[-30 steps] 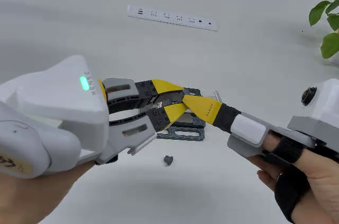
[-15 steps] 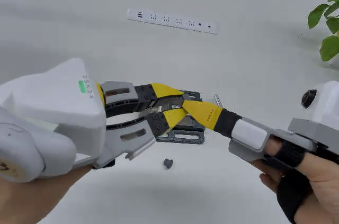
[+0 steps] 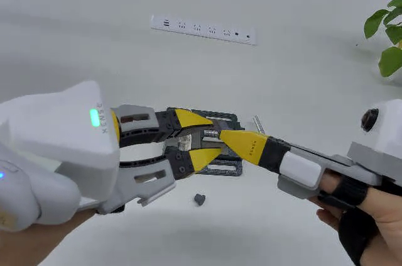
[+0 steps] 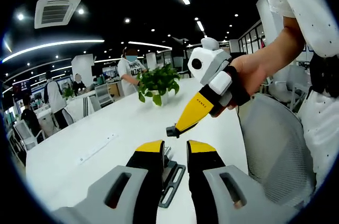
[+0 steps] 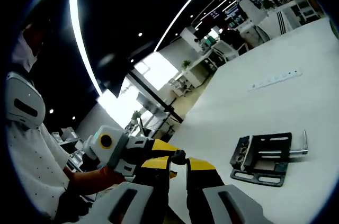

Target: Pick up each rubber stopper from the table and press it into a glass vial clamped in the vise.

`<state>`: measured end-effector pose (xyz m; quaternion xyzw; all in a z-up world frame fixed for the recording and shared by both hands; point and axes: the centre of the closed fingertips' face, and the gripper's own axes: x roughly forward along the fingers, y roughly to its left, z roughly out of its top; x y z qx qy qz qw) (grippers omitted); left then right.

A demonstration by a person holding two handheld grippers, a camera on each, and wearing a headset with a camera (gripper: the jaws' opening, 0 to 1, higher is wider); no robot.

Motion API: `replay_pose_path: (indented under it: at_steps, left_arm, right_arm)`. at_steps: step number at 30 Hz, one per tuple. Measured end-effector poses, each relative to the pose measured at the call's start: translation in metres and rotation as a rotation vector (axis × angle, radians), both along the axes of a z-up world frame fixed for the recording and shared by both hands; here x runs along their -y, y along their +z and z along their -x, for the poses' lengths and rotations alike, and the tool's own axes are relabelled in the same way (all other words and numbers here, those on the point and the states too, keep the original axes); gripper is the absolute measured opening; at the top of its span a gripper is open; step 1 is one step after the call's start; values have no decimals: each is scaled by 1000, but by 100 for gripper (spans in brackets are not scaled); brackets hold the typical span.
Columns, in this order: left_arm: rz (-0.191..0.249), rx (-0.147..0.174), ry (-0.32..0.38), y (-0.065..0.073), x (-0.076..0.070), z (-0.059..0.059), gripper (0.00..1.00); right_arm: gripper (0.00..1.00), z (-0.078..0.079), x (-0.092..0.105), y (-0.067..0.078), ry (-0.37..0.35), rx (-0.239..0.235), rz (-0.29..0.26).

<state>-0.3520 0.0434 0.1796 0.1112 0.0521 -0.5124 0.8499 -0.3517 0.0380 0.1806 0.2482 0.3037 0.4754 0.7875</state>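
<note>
My right gripper (image 3: 218,134) reaches in from the right, shut on a small dark rubber stopper (image 3: 211,133). In the right gripper view the stopper (image 5: 180,154) sits pinched at the jaw tips. My left gripper (image 3: 215,138) comes from the left, open, its yellow fingers above and below the right gripper's tip. The left gripper view has the stopper (image 4: 170,131) just ahead of the left gripper's (image 4: 169,147) jaws. Below both lies the dark vise (image 3: 227,166), with a pale piece (image 3: 184,143) in it that may be a vial. Another stopper (image 3: 199,199) lies on the table in front of the vise.
A white power strip (image 3: 204,28) lies far back on the white table. A green plant (image 3: 389,27) stands at the right edge. The vise's handle (image 5: 304,142) sticks out on its far side. Several people stand in the room behind (image 4: 130,73).
The left gripper's jaws have spread wider around the right gripper's tip. The right gripper has drawn slightly right and stays shut on the stopper. The head camera has shifted a little.
</note>
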Motion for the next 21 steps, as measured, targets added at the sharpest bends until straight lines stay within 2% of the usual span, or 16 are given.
replay_pose_path:
  at_steps: [2, 4, 8, 9, 11, 12, 13, 15, 16, 18, 21]
  left_arm:
    - [3, -29, -13, -3, -3, 3, 15]
    - [-15, -25, -16, -5, -6, 4, 15]
    - [-19, -57, -27, -8, -10, 5, 16]
    - [-7, -76, -33, -8, -10, 6, 17]
    - [9, -91, -32, -7, -12, 5, 17]
    - [34, -113, -33, -5, -12, 6, 17]
    - [65, -151, -37, -3, -12, 7, 18]
    - [67, -155, -41, -2, -14, 6, 18]
    - [75, -180, -55, -2, -13, 8, 18]
    - [84, -202, -60, -1, -14, 9, 17]
    - [134, -251, -64, 5, -16, 9, 17]
  right_arm:
    - [6, 1, 1, -1, 22, 22, 32]
    - [6, 2, 4, -5, 43, 39, 56]
    - [6, 8, 6, -9, 102, 86, 122]
    - [6, 9, 5, -8, 112, 96, 130]
    - [6, 13, 5, -9, 144, 116, 154]
    - [6, 14, 5, -10, 163, 133, 172]
    - [6, 17, 4, -10, 187, 157, 189]
    - [6, 16, 8, -14, 212, 177, 204]
    - [6, 16, 9, -13, 224, 194, 210]
    - [6, 19, 7, -10, 248, 230, 216]
    - [6, 18, 8, -10, 285, 278, 239]
